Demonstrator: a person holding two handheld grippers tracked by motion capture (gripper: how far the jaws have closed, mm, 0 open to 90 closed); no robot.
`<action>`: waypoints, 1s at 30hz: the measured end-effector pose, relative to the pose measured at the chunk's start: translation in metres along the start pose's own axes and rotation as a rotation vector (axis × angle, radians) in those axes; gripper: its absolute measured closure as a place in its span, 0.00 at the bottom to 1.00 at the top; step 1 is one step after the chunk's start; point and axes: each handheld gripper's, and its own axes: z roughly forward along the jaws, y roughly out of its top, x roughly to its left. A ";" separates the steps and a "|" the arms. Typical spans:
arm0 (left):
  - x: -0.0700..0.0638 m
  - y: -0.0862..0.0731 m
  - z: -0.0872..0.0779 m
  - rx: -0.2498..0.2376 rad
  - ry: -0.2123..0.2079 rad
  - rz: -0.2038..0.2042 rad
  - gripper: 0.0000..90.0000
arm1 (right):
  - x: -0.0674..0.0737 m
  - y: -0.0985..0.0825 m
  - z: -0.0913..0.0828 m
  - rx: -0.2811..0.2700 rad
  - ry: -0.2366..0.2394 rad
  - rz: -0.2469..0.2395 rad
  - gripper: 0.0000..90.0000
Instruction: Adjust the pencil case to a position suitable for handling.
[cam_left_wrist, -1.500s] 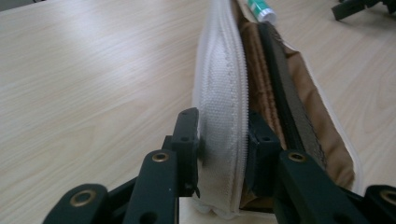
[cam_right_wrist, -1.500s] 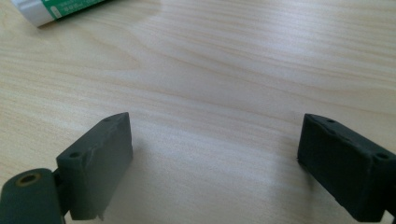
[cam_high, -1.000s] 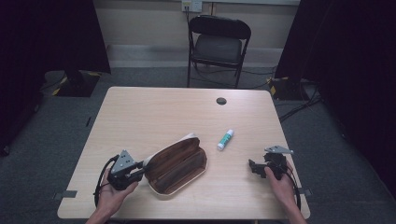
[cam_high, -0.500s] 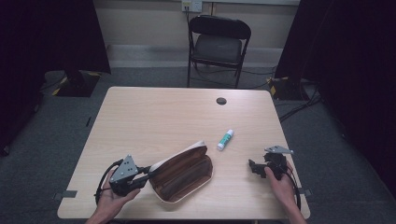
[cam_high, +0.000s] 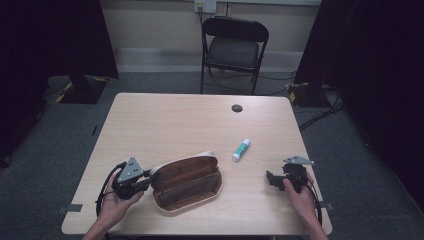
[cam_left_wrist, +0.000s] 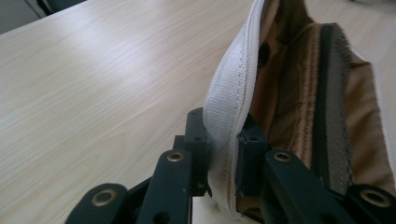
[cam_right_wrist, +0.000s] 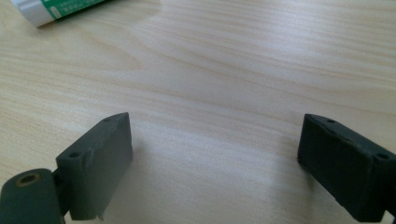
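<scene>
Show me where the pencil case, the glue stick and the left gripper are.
pencil case (cam_high: 187, 184), high view, brown open inside.
glue stick (cam_high: 241, 149), high view, middle of tube.
left gripper (cam_left_wrist: 224, 154), left gripper view, between fingertips clamping the white edge.

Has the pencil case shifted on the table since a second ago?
Yes. The pencil case, pinched at its rim by the left gripper, has swung round and slid toward the table's near edge, away from the glue stick, which stayed put.

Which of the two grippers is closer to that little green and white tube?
Right. The right gripper sits open just below and right of the tube; the left gripper is across the table, clamped on the pouch rim.
</scene>
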 end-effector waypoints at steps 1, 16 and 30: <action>0.002 0.002 0.002 0.010 0.009 0.000 0.87 | 0.000 0.000 0.000 0.000 0.000 0.000 0.10; 0.023 0.022 0.032 -0.017 0.023 -0.092 0.81 | 0.000 0.000 0.001 0.000 -0.001 0.001 0.10; 0.030 0.027 0.028 -0.063 0.053 -0.153 0.40 | 0.000 0.000 0.001 -0.001 -0.001 -0.001 0.10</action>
